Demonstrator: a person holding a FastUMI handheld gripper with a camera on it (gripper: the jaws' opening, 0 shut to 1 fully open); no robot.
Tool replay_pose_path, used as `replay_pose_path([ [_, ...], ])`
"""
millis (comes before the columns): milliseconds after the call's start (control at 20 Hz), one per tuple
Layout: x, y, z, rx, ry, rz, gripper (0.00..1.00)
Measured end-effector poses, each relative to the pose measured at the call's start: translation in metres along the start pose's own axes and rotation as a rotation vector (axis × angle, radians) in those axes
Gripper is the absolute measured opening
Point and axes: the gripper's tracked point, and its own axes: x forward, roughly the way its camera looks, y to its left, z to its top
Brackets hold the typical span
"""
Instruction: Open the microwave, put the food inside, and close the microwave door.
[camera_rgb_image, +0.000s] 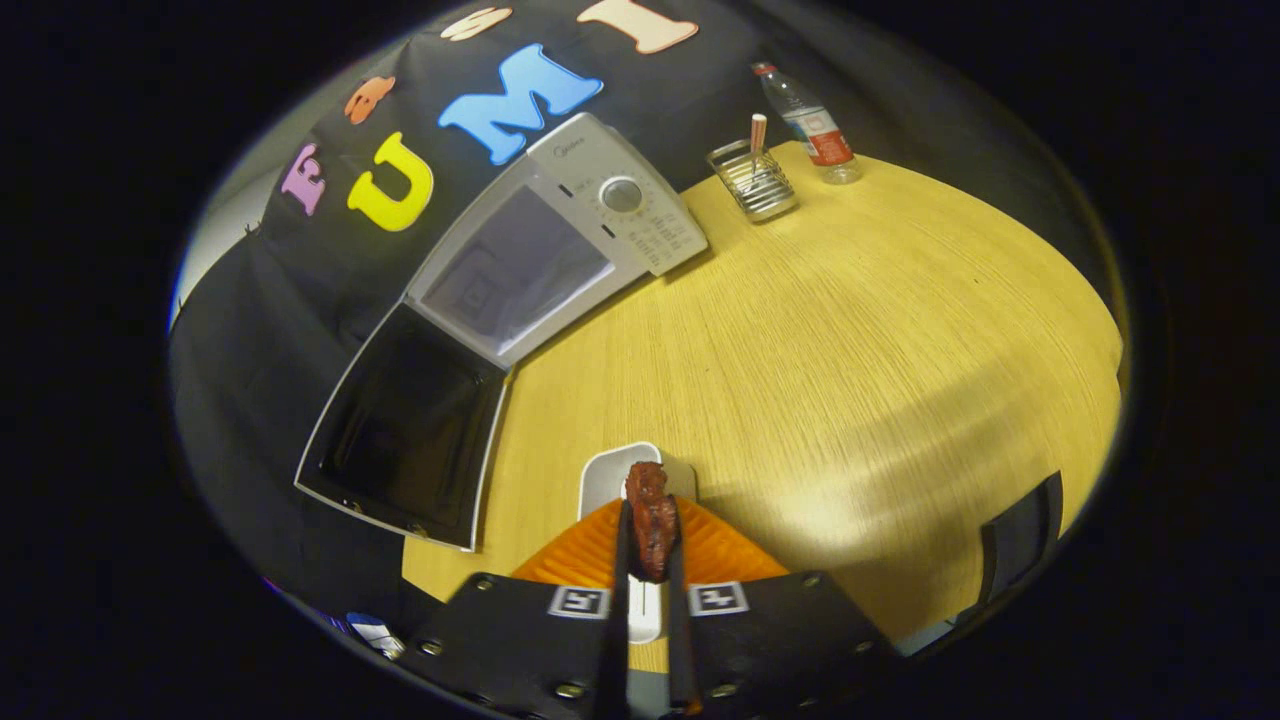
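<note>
Pinching the meat (651, 522), the tongs (648, 560) hide much of the white plate (612, 472) beneath.

Dark-red food (651, 520) pinched between jaws, microwave (545, 250) door (405, 430) open

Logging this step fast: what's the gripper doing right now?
Gripper: closed on the piece of food, both fingers pressing its sides, held above the white plate.

A light wood-grain finish, smooth and faintly glossy, is shown by the table (850, 330). The microwave (560, 240) is cased in matt pale plastic, its open door (405, 430) glazed dark and glossy. A wire-metal rack (752, 182) and clear plastic bottle (815, 125) are seen.
</note>
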Motion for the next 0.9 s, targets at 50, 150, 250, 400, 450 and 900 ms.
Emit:
replay_pose_path([
  [50, -0.003, 0.000, 0.004, -0.031, -0.011, -0.010, 0.10],
  [150, -0.012, 0.007, 0.005, -0.086, -0.010, -0.015, 0.11],
  [250, -0.020, 0.020, 0.017, -0.095, -0.032, 0.013, 0.10],
  [400, -0.023, 0.041, 0.043, -0.084, -0.078, 0.051, 0.11],
  [450, -0.021, 0.048, 0.051, -0.084, -0.091, 0.061, 0.10],
  [900, 0.028, 0.122, 0.118, -0.084, -0.195, 0.181, 0.10],
])
